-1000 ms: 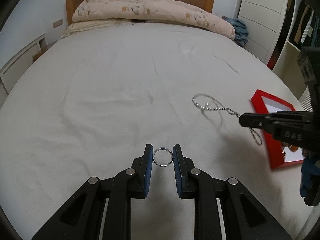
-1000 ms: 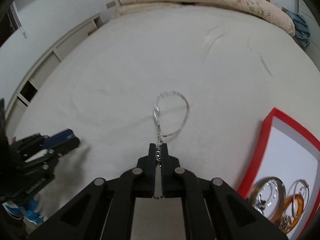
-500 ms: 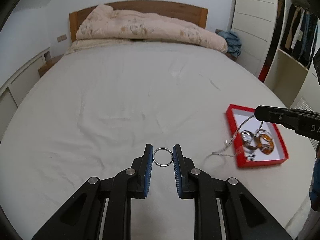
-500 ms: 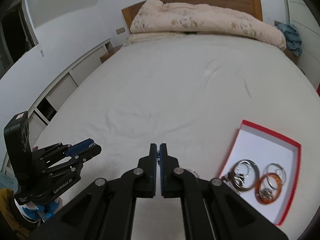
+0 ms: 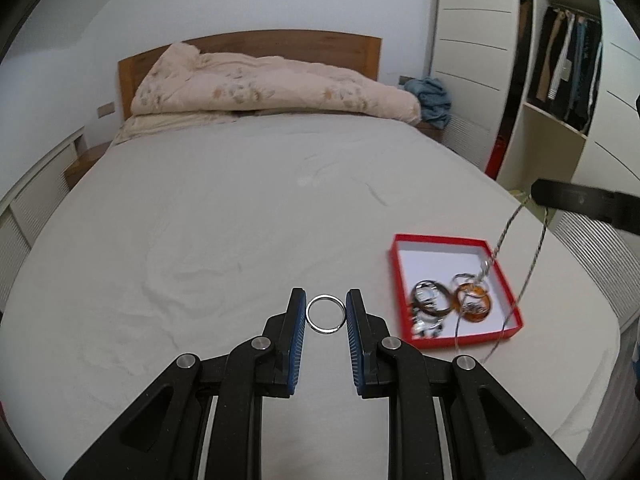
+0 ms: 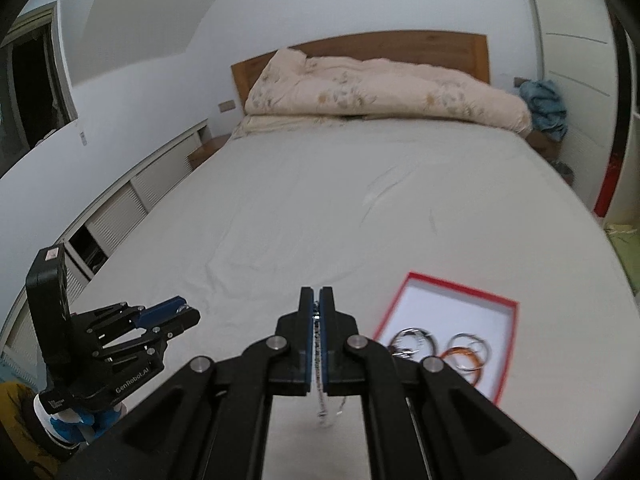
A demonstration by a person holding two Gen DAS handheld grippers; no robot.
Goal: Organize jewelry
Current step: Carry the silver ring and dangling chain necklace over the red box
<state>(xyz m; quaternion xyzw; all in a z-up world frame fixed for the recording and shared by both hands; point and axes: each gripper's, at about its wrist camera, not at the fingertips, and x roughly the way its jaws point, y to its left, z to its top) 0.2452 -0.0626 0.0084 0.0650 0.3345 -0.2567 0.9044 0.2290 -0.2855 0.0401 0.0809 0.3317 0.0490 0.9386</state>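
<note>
Both grippers are up over the grey bed sheet (image 5: 240, 220). The left gripper (image 5: 326, 314) has its blue pads closed only as far as a thin silver ring (image 5: 325, 314), pinched upright between them. The right gripper (image 6: 317, 312) is clamped tight on a silver chain (image 5: 516, 248), which dangles in a loop above the red jewelry box (image 5: 440, 241) at the near right of the bed. Bangles (image 5: 452, 304) lie in the box's near end.
</note>
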